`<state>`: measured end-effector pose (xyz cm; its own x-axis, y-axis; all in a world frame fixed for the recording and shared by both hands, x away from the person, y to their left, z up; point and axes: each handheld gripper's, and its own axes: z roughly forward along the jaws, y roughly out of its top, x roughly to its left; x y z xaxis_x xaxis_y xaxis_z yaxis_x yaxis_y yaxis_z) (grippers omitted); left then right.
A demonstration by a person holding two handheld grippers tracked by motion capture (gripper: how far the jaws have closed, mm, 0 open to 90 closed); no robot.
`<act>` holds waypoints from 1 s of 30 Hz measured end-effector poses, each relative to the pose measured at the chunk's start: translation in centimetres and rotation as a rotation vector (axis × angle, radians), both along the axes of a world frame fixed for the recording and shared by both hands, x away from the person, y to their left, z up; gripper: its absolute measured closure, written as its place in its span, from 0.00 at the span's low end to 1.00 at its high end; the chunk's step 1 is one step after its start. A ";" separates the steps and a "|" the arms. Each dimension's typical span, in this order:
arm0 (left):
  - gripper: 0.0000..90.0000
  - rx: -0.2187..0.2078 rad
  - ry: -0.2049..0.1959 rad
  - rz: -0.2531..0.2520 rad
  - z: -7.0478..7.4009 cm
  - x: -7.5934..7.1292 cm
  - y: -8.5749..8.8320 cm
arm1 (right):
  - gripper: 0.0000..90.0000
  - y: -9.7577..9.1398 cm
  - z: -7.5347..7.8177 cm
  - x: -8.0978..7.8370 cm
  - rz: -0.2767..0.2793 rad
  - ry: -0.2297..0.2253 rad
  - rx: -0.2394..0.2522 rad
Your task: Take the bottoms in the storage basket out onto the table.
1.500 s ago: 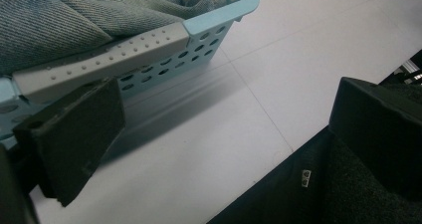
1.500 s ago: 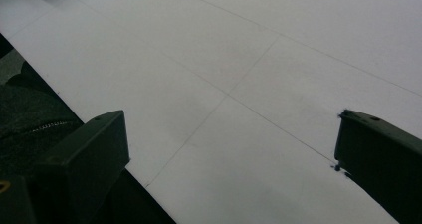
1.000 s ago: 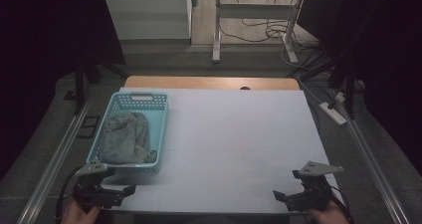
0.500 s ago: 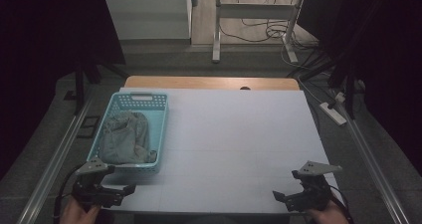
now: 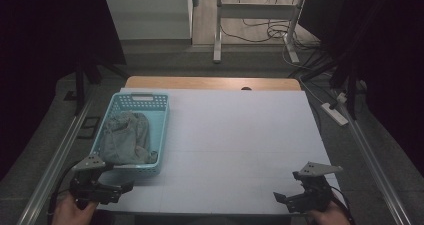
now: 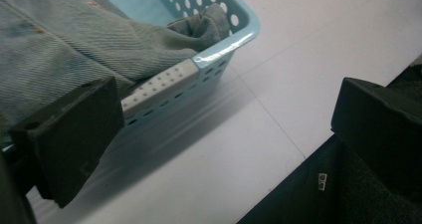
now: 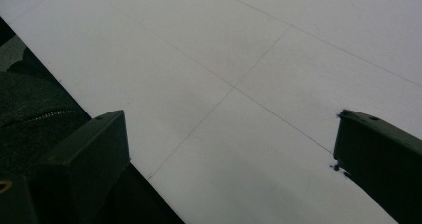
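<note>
Your left tool point(image 5: 112, 190) gapes wide, empty, just beside the light-blue perforated plastic basket point(image 5: 159, 130) holding crumpled grey denim cloth point(image 5: 124, 137); your right tool point(image 5: 285, 199) gapes over the white counter point(image 5: 240, 135).

Basket point(image 6: 226, 45) by my left hand-held gripper point(image 5: 117, 189): glossy perforated plastic. Cloth point(image 6: 74, 45) inside: coarse twill denim, matt. Tabletop point(image 7: 278, 69): smooth, faint sheen; far edge wood.

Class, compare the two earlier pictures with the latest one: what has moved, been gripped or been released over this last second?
Nothing has visibly changed. The left hand-held gripper stays open near the basket of grey cloth; the right hand-held gripper stays open over the white table, holding nothing.
</note>
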<state>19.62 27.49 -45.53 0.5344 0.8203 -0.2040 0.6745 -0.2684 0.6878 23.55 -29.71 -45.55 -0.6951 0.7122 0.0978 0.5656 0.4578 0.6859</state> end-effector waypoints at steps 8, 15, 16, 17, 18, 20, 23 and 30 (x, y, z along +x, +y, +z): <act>0.00 -0.044 -0.033 0.056 0.5 0.9 1.0 | 0.01 0.1 0.0 0.0 0.002 0.005 -0.004; 0.00 -0.028 -0.047 0.082 0.8 1.9 1.0 | 0.01 0.1 -0.1 0.1 0.006 0.009 -0.011; 0.00 -0.026 -0.045 0.087 0.8 2.0 1.1 | 0.01 0.1 -0.1 0.1 0.006 0.009 -0.011; 0.00 -0.024 -0.044 0.092 0.8 2.1 1.1 | 0.01 0.1 -0.1 0.1 0.007 0.009 -0.011; 0.00 -0.021 -0.043 0.096 0.8 2.3 1.1 | 0.01 0.1 -0.1 0.1 0.007 0.009 -0.012; 0.00 -0.014 -0.048 0.105 0.8 2.5 1.3 | 0.01 0.1 -0.1 0.1 0.007 0.010 -0.013; 0.01 -0.015 -0.055 0.120 0.8 3.0 1.6 | 0.01 0.1 -0.1 0.1 0.008 0.012 -0.015; 0.01 -0.011 -0.043 0.151 0.7 4.2 2.1 | 0.01 0.2 -0.1 0.2 0.009 0.017 -0.018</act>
<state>23.86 29.56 -44.86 0.4134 0.8898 -0.1935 0.6768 -0.1580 0.7190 23.70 -29.52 -45.68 -0.7002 0.7073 0.0973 0.5729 0.4752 0.6678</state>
